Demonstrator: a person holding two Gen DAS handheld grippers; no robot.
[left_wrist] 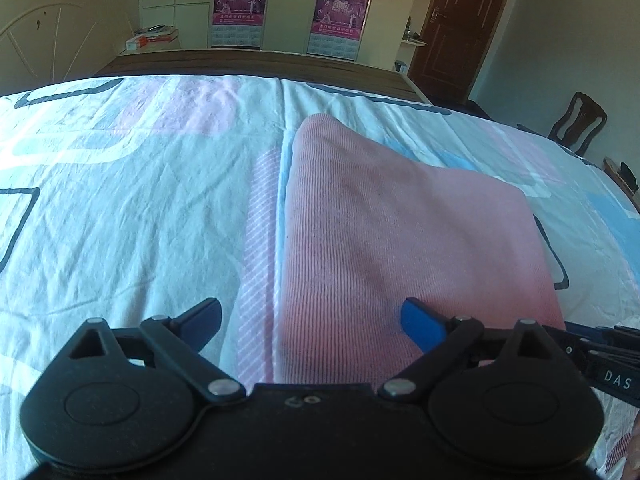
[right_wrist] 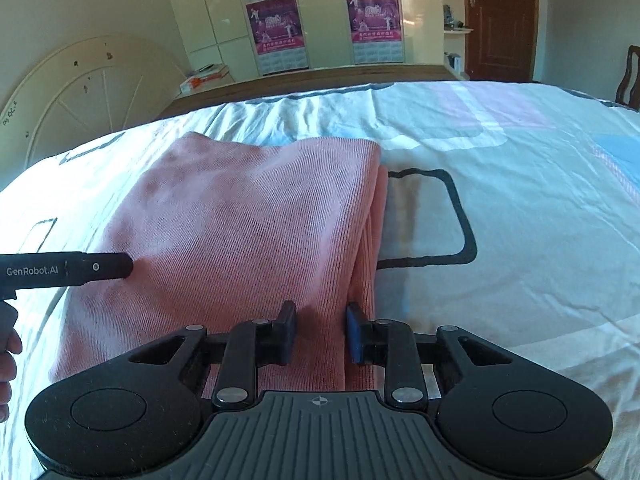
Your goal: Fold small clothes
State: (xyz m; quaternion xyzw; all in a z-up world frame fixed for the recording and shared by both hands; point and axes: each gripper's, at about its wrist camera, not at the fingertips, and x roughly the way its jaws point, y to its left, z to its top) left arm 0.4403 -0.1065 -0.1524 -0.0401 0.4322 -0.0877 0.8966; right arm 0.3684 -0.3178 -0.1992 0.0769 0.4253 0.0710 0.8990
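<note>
A pink ribbed garment lies folded into a flat rectangle on the patterned bed sheet. My left gripper is wide open over its near left edge and holds nothing. In the right wrist view the garment shows its stacked folded edge on the right. My right gripper is partly open, its jaws standing either side of that near right edge without pinching it. The left gripper's body shows at the left over the garment.
The sheet spreads wide to the right of the garment. A round white headboard stands at the left. A wardrobe with posters, a brown door and a wooden chair stand beyond the bed.
</note>
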